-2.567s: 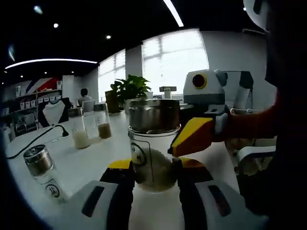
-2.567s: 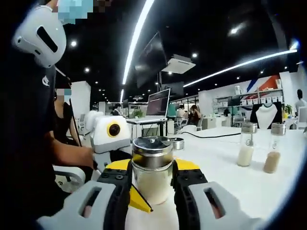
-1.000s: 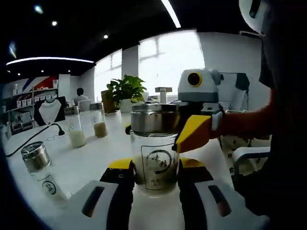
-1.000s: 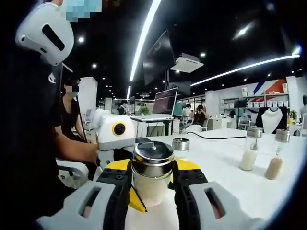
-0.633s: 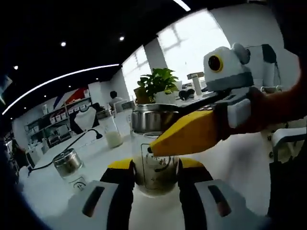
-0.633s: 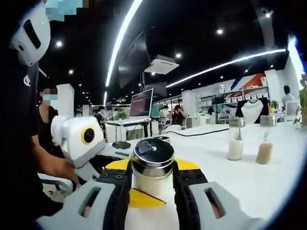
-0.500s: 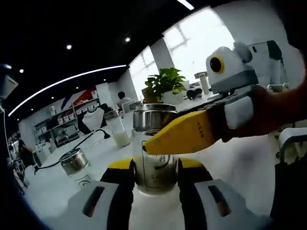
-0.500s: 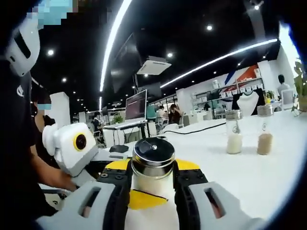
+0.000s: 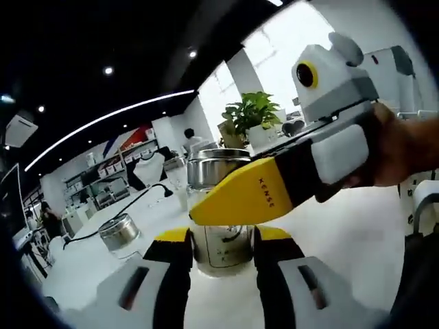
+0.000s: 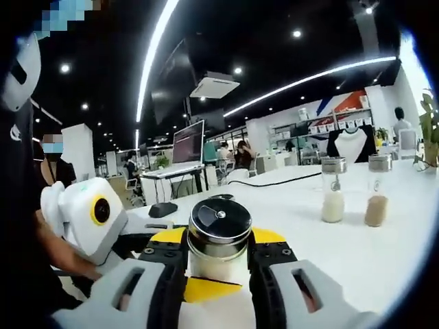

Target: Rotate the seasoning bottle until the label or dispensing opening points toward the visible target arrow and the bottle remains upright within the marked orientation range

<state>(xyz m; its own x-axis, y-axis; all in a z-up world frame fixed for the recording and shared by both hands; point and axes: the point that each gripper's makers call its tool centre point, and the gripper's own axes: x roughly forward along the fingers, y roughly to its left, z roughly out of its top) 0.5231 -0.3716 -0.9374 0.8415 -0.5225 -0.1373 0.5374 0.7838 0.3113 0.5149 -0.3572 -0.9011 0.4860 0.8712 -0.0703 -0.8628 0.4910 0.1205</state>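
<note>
A glass seasoning bottle (image 9: 221, 248) with a steel lid stands upright on the white table (image 9: 346, 236). My left gripper (image 9: 221, 241) is shut on its lower body, a yellow-tipped jaw on each side. From the right, my right gripper (image 9: 226, 203) reaches in, held by a hand (image 9: 405, 147), and one yellow jaw crosses in front of the bottle and hides part of the label. In the right gripper view, my right gripper (image 10: 218, 257) is shut on the bottle (image 10: 218, 233) just under the lid. The left gripper (image 10: 206, 288) comes in low from the left.
A second steel-lidded bottle (image 9: 120, 233) stands to the left, with a black cable (image 9: 134, 202) behind it and a plant (image 9: 254, 113) further back. Two glass bottles, one of white powder (image 10: 333, 190) and one of brown (image 10: 376, 192), stand on the table (image 10: 357, 264). A laptop (image 10: 188, 147) and people are behind.
The bottle has turned, bringing its label round towards the left camera. The right gripper's yellow jaw has swung across in front of it. Both views have rolled with the hands.
</note>
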